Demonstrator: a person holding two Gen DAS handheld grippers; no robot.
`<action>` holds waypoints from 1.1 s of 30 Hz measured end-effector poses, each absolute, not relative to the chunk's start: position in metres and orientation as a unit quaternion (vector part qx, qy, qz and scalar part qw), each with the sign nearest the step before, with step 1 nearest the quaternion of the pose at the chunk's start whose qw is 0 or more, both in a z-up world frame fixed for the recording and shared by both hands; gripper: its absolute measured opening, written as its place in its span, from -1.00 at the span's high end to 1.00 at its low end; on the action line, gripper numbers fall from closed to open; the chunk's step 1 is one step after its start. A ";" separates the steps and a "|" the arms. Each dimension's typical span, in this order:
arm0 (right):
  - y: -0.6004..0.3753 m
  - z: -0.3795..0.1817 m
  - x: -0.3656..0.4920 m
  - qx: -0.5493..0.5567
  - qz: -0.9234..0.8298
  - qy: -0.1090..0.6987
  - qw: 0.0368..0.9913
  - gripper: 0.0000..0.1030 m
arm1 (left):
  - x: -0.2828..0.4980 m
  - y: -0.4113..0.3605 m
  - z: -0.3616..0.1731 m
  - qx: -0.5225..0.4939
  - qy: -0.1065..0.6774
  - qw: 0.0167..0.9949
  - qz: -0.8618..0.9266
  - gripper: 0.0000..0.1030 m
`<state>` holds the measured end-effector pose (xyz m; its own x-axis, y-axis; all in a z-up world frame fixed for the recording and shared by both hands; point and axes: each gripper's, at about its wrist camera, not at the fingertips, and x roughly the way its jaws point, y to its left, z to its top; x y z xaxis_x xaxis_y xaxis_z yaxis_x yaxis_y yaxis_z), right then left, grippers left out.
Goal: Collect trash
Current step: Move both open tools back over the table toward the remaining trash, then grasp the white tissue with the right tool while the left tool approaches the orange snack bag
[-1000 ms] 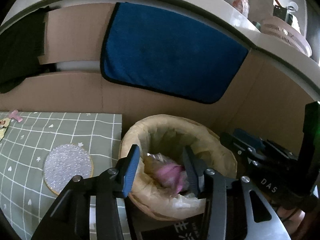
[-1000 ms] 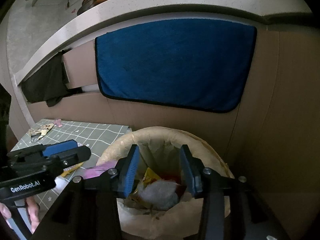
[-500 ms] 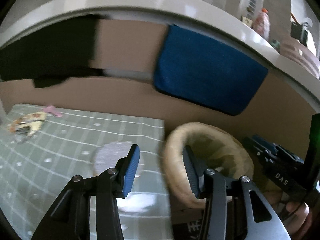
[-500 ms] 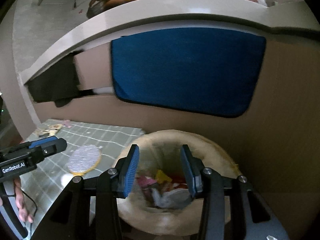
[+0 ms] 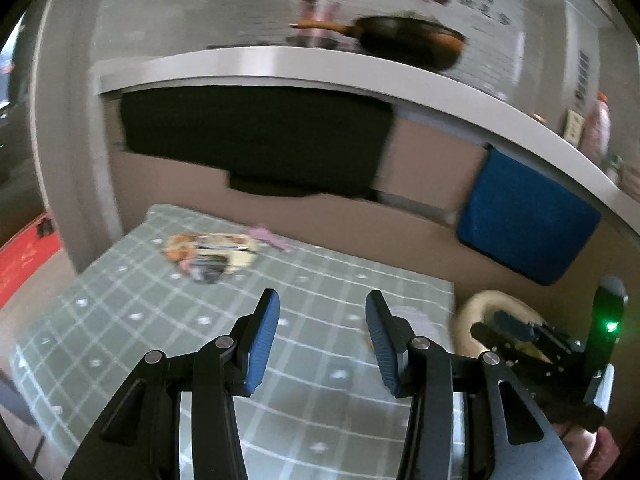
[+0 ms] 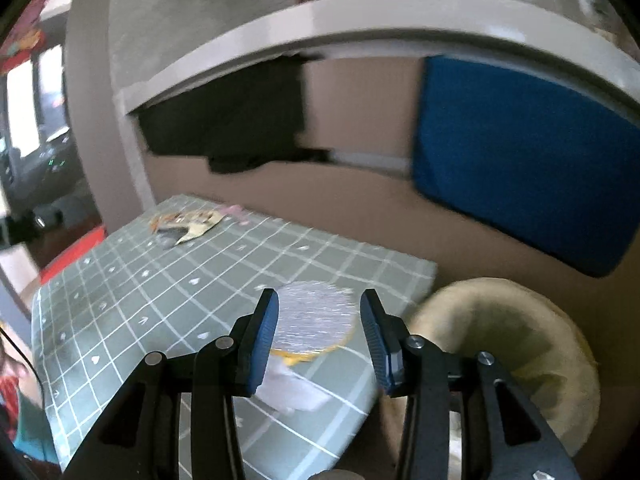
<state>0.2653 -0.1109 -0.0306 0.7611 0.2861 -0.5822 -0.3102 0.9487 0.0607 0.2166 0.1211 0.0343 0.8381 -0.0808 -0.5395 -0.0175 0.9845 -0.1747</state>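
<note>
My left gripper [image 5: 322, 338] is open and empty above the green checked table [image 5: 132, 312]. A pile of wrappers [image 5: 210, 254] with a pink scrap [image 5: 268, 236] lies at the table's far left; it also shows in the right wrist view [image 6: 184, 226]. My right gripper [image 6: 318, 338] is open and empty, over a round silvery disc [image 6: 316, 322] and a crumpled white tissue [image 6: 292, 390] near the table's right edge. The lined trash bin [image 6: 504, 344] stands right of the table; it also shows in the left wrist view [image 5: 480, 308], with the right gripper over it.
A brown cabinet front behind the table carries a blue towel [image 6: 520, 152] and a black cloth [image 5: 256, 136]. A white counter [image 5: 280, 64] above holds a pan [image 5: 408, 38]. A red surface [image 5: 20, 260] lies left of the table.
Both grippers swung left, away from the bin and over the table. The left gripper's pink trash and the right gripper's trash are now out of the jaws. Both views are motion-blurred.
</note>
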 end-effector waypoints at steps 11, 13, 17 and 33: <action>-0.094 -0.085 0.327 -0.010 0.171 0.402 0.899 0.21 | 0.243 0.223 0.001 -0.125 0.300 0.943 0.067 0.11; -0.098 -0.090 0.325 0.004 0.176 0.409 0.896 0.21 | 0.248 0.237 -0.009 -0.137 0.305 0.939 0.077 0.11; -0.092 -0.091 0.297 -0.009 0.230 0.395 0.889 0.20 | 0.252 0.247 -0.027 -0.155 0.310 0.935 0.077 0.11; -0.074 -0.107 0.279 -0.048 0.260 0.404 0.876 0.66 | 0.303 0.250 -0.064 -0.193 0.346 0.917 0.046 0.11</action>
<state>0.2789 -0.0736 -0.1070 0.5377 0.4167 -0.7330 -0.4950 0.8598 0.1256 0.3032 0.2497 -0.0642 0.7563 -0.0493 -0.6524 -0.2173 0.9216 -0.3216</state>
